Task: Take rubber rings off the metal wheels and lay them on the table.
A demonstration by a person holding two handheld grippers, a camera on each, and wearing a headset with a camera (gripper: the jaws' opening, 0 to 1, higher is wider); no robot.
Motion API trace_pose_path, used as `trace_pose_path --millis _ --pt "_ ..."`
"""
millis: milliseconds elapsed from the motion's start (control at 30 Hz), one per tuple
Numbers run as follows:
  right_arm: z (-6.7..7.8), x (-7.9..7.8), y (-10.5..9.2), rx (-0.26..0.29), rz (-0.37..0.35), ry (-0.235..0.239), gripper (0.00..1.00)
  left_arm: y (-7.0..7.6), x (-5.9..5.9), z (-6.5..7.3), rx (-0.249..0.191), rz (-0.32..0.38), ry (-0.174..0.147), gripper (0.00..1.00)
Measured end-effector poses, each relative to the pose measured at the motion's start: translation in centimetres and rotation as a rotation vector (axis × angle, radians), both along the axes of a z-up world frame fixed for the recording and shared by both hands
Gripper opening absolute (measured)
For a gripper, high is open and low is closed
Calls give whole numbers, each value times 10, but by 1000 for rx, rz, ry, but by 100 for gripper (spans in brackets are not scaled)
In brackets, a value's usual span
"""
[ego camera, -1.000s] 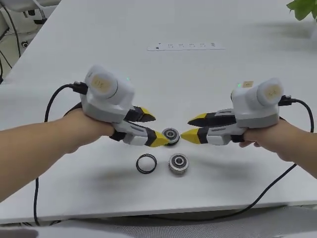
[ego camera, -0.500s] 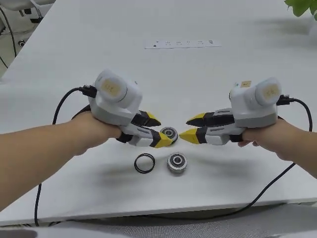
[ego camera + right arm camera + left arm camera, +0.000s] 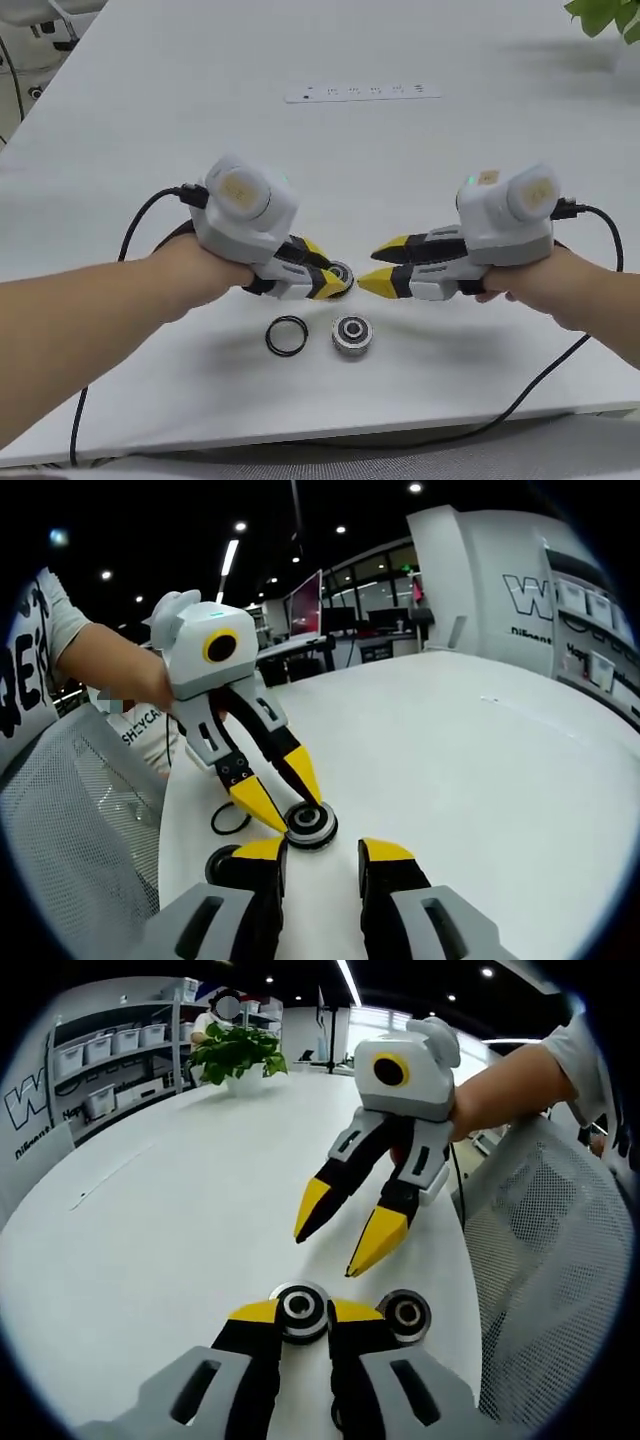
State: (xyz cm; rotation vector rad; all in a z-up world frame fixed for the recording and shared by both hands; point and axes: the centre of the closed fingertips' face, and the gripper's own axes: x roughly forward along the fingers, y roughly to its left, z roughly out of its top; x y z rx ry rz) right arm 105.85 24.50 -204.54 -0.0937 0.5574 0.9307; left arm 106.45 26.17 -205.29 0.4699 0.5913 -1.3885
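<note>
Wheel pinched, ready for the pull

Left gripper (image 3: 325, 283) is clenched on a wheel (image 3: 341, 272). If the right gripper (image 3: 370, 265), jaws parted and empty just right of that wheel, tugs off-centre, the wheel may twist out of the pinch. A freed ring (image 3: 287, 336) and second wheel (image 3: 352, 333) lie on the table (image 3: 400, 150) nearer the person

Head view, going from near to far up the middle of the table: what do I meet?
loose wheel → gripped wheel in the left claw → white power strip
</note>
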Motion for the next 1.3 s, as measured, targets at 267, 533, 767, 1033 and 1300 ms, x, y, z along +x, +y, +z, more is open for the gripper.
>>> trace_pose_path --millis 267,533,767,1033,1300 --pt "0 1 0 0 -4 -2 26 1 2 -1 14 -6 -54 9" --pt "-2 -1 8 -3 12 -2 26 2 0 0 9 -1 -76 9" --pt "-8 -2 13 -21 34 4 26 2 2 -1 2 18 -77 9" --pt "-15 3 17 -35 37 12 26 1 5 -2 7 31 -80 9" --pt "-23 9 24 -59 28 9 27 1 6 -3 10 37 -80 8"
